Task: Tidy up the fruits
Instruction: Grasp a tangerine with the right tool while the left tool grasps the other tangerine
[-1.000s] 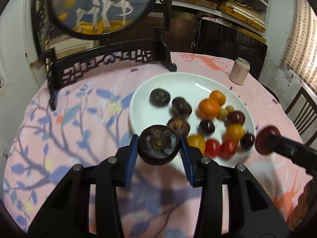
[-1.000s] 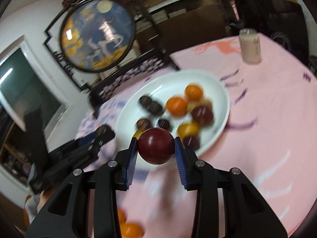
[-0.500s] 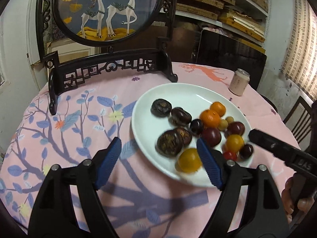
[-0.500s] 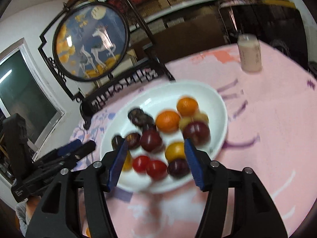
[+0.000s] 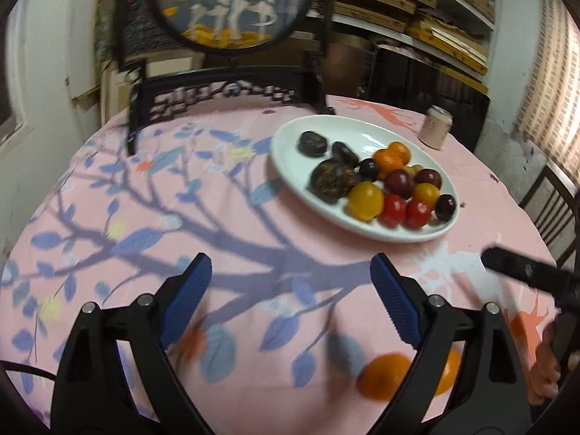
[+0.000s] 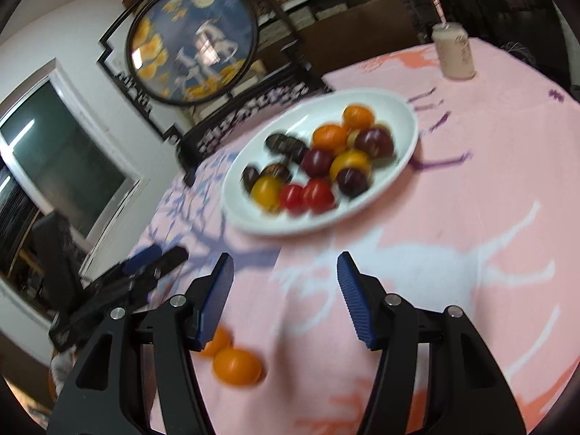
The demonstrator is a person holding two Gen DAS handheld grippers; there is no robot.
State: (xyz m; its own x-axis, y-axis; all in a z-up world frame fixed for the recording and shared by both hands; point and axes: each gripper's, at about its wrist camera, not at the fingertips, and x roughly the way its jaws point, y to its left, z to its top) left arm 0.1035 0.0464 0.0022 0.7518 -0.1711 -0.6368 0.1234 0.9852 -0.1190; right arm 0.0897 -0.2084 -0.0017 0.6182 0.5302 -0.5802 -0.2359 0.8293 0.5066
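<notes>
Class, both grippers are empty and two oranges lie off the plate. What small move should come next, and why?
Probably lower the left gripper, whose jaws are opening with nothing between them, onto the nearer orange just below its right finger. Both oranges lie on the cloth near the table's edge, while the other fruit already sits on the plate.

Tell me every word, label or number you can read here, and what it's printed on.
None can be read.
Pale can: faint markings, too blurred to make out.
Right gripper, seen from the left wrist: a small pale mark, too blurred.
Dark plums on the white plate: tiny sticker-like specks, too small.
</notes>
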